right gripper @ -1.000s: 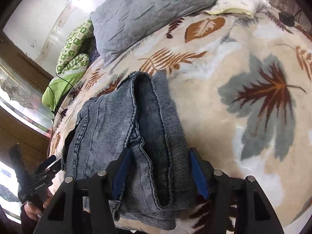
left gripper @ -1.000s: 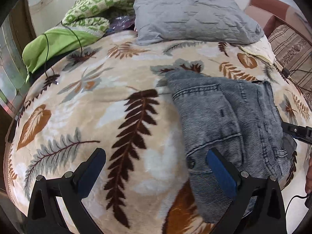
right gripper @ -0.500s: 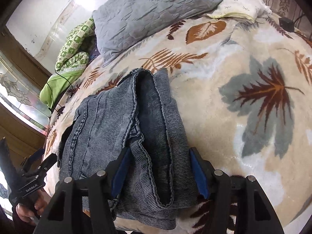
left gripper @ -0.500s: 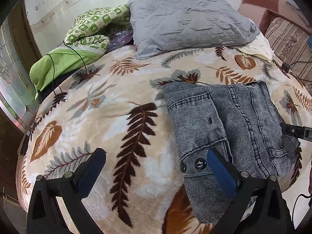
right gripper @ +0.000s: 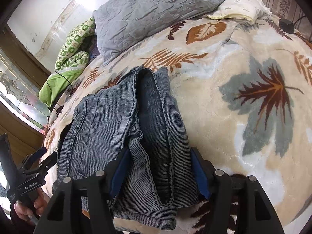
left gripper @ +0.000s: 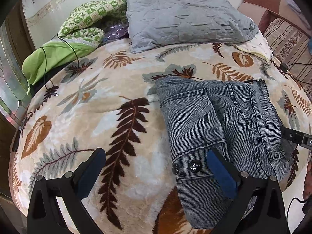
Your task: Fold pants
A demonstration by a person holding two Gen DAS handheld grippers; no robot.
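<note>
Pants point(left gripper: 220, 120): grey-blue denim, folded into a compact bundle on the leaf-print blanket point(left gripper: 97, 117), at 4 o'clock in the left wrist view
Left gripper point(left gripper: 156, 167): jaws wide apart, nothing between them
Right gripper point(right gripper: 159, 172): blue pads pressed against both sides of the bundle's near end, at 6 o'clock
Pillow point(left gripper: 185, 17): grey, at 12 o'clock
</note>
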